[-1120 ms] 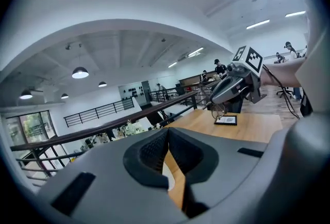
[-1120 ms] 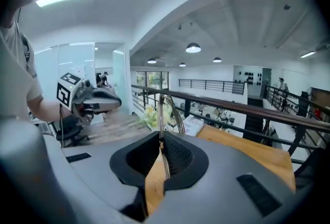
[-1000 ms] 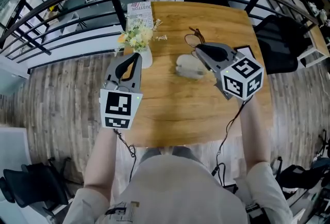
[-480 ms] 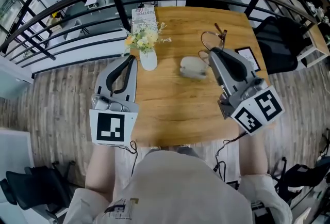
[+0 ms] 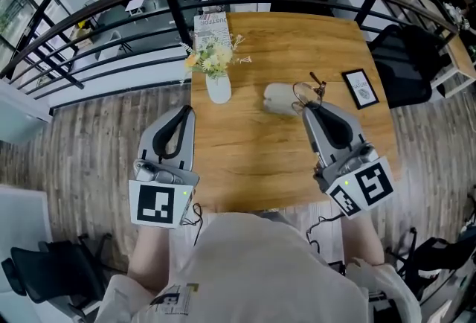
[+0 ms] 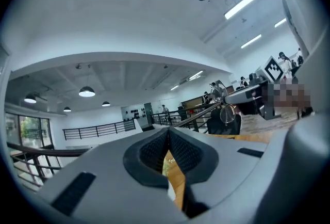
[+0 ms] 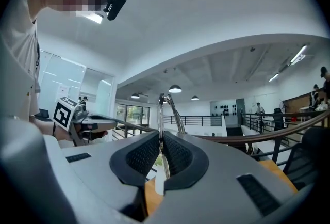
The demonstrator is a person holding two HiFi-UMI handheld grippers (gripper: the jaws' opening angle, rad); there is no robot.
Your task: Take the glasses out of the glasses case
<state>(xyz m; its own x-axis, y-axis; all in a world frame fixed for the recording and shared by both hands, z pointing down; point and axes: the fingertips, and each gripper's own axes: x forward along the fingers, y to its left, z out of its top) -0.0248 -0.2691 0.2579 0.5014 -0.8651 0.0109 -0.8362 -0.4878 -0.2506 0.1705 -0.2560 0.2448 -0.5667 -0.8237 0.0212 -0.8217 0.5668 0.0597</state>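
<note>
Moved: your right gripper (image 5: 312,109) has drawn back toward you, bringing the glasses (image 5: 303,91) from the far part of the table (image 5: 253,161) to just beside the glasses case (image 5: 280,99).
Glasses: lifted off the wood, pinched by a thin metal part at the right gripper's tips, lenses toward the case's right end.
Case: pale, lying mid-table with nothing gripping it; you can't tell whether it is open.
Right gripper: pressed tight on the frame; only its own view shows the wire rising from between the pads.
Left gripper (image 5: 184,113): jaws together on nothing, at the table's left edge, well apart from the case.
Left gripper view alone: a round lens seen side-on at your right gripper's tip.
Head view alone: vase (image 5: 218,88) of flowers at far left, small framed sign (image 5: 361,88) near the right edge.
</note>
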